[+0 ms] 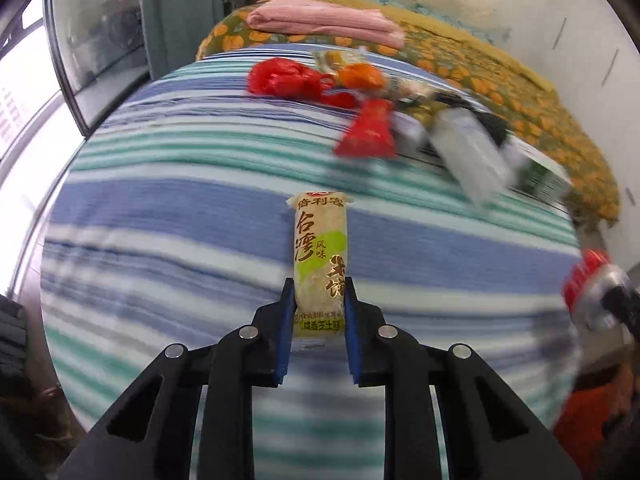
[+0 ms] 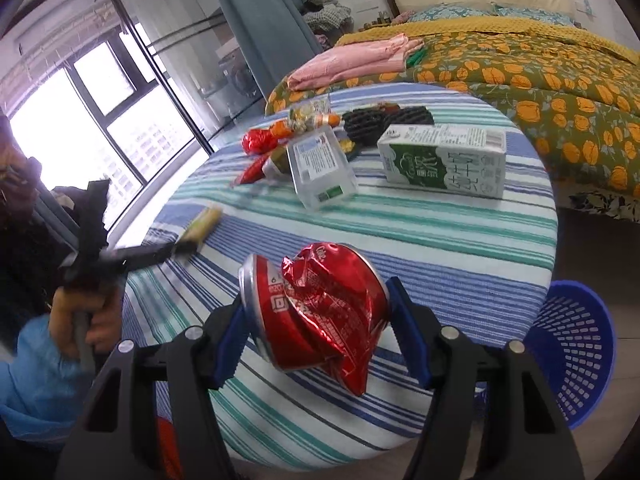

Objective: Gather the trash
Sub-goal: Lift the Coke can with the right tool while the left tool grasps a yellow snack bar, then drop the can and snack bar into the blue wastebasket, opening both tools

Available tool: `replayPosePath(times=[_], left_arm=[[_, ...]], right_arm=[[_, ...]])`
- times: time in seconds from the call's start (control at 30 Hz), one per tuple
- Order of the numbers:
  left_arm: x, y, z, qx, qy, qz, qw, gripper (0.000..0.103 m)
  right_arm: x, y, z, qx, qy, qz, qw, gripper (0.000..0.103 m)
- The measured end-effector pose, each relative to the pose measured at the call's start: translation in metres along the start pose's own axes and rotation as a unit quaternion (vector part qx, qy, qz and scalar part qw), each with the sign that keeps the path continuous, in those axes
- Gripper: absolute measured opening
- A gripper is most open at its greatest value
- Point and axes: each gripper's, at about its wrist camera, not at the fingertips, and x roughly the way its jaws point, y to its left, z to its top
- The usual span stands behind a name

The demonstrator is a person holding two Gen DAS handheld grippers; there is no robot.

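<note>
A yellow-green snack packet stands lengthwise between the blue pads of my left gripper, which is shut on its lower half just above the striped tablecloth. In the right wrist view the same packet sticks out of the left gripper at the table's left side. My right gripper is shut on a crushed red soda can, held over the near part of the table. The can also shows at the right edge of the left wrist view.
Further back on the table lie a green-and-white milk carton, a clear plastic container, a red bag, small wrappers and black netting. A blue basket stands on the floor at the right. A bed lies behind.
</note>
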Motion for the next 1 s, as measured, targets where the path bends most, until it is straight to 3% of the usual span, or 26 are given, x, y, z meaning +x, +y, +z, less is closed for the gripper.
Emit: replayPosePath(times=[0.17, 0.27, 0.37, 0.53, 0.67, 0.83, 0.87, 0.93, 1.0], left_arm=[[-0.021, -0.061, 0.002, 0.048, -0.020, -0.065, 0.9965, 0.021], [-0.023, -0.117, 0.013, 0.093, -0.027, -0.111, 0.9891, 0.021], [-0.019, -0.171, 0.016, 0.130, -0.021, -0.152, 0.9796, 0.021], [0.004, -0.278, 0.011, 0.200, 0.007, -0.198, 0.9595, 0.021], [0.036, -0.344, 0.001, 0.234, 0.038, -0.205, 0.9497, 0.021], [0.096, -0.397, -0.007, 0.249, 0.076, -0.188, 0.9471, 0.023], [0.106, -0.403, -0.008, 0.249, 0.080, -0.185, 0.9473, 0.023], [0.125, -0.416, -0.006, 0.247, 0.085, -0.177, 0.9487, 0.032], [0.137, -0.423, -0.003, 0.243, 0.090, -0.185, 0.9480, 0.039]], right_arm=[[-0.019, -0.018, 0.011, 0.023, -0.021, -0.019, 0.999, 0.063], [-0.046, -0.045, 0.015, 0.050, -0.045, -0.049, 0.996, 0.063], [-0.076, -0.087, 0.014, 0.085, -0.057, -0.108, 0.989, 0.063], [-0.099, -0.162, 0.002, 0.135, -0.025, -0.211, 0.968, 0.064], [-0.096, -0.211, -0.012, 0.174, -0.003, -0.246, 0.953, 0.064], [-0.090, -0.252, -0.025, 0.223, -0.002, -0.245, 0.943, 0.066], [-0.088, -0.259, -0.027, 0.232, -0.004, -0.244, 0.942, 0.068], [-0.090, -0.273, -0.030, 0.247, -0.013, -0.239, 0.939, 0.082], [-0.093, -0.283, -0.031, 0.266, -0.023, -0.236, 0.934, 0.084]])
